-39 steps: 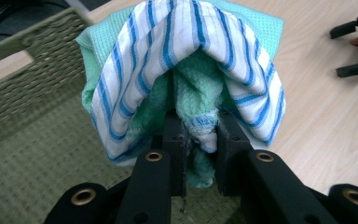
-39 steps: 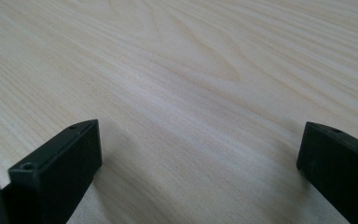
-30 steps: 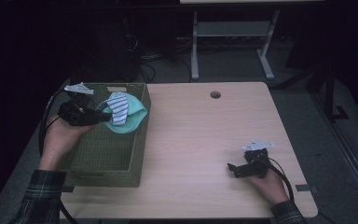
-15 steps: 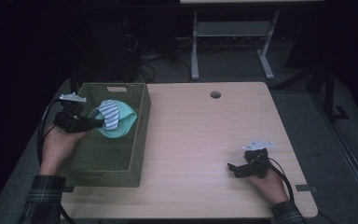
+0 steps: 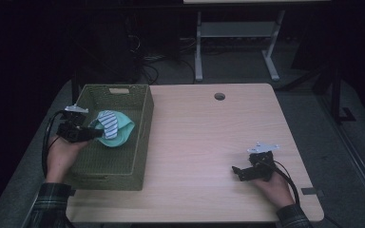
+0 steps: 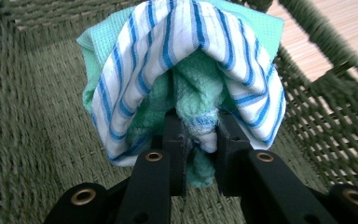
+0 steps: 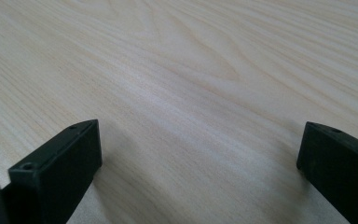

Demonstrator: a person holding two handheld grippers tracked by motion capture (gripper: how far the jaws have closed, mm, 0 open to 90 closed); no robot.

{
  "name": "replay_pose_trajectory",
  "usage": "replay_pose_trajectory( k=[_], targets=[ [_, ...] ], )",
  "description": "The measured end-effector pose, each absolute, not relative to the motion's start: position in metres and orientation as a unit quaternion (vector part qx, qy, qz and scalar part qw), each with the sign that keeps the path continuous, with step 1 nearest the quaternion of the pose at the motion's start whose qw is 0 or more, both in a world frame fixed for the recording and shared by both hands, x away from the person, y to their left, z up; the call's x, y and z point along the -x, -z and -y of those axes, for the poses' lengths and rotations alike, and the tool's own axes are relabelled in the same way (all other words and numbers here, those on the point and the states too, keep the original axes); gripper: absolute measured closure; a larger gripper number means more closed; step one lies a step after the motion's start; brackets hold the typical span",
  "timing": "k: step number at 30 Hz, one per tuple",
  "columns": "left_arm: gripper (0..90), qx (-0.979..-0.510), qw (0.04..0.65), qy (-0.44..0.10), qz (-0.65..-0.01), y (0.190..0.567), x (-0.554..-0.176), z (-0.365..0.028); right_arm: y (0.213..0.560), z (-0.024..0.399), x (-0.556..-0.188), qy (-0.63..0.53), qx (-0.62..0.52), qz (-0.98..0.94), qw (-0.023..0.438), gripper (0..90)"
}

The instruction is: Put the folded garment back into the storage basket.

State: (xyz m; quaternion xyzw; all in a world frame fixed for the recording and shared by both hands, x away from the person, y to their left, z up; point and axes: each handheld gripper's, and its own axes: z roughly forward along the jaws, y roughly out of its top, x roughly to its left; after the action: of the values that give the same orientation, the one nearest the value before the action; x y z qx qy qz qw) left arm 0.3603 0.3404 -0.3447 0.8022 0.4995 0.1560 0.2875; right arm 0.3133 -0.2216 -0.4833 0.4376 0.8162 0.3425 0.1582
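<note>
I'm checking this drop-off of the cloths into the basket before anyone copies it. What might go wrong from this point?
1. The left hand-held gripper pinches only a fold of the mint-green terry cloth and the blue-striped white cloth; one may slip out early.
2. The bundle hangs close to the right wall of the green woven basket, so on release it could drape over the rim onto the light wooden table.

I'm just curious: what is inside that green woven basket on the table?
The basket holds a bundle of cloths, one mint green, one white with blue stripes, pinched by the left gripper. The basket floor under the bundle is covered.
</note>
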Motion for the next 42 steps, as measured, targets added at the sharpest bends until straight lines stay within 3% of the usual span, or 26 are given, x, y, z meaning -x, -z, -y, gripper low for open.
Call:
replay_pose_trajectory(
  k=[28,37,42],
  targets=[
    [74.9,-0.823,0.22,-0.131,-0.507,0.4,-0.373,-0.331,0.483,0.222,-0.313,-0.342,-0.438,-0.817,0.157,0.0],
    [71.3,-0.838,0.165,-0.091,-0.512,0.413,-0.379,-0.326,0.483,0.222,-0.313,-0.342,-0.438,-0.816,0.159,0.0],
    [61.6,-0.841,0.155,-0.088,-0.51,0.416,-0.379,-0.325,0.483,0.222,-0.313,-0.342,-0.438,-0.816,0.158,0.0]
  ],
)
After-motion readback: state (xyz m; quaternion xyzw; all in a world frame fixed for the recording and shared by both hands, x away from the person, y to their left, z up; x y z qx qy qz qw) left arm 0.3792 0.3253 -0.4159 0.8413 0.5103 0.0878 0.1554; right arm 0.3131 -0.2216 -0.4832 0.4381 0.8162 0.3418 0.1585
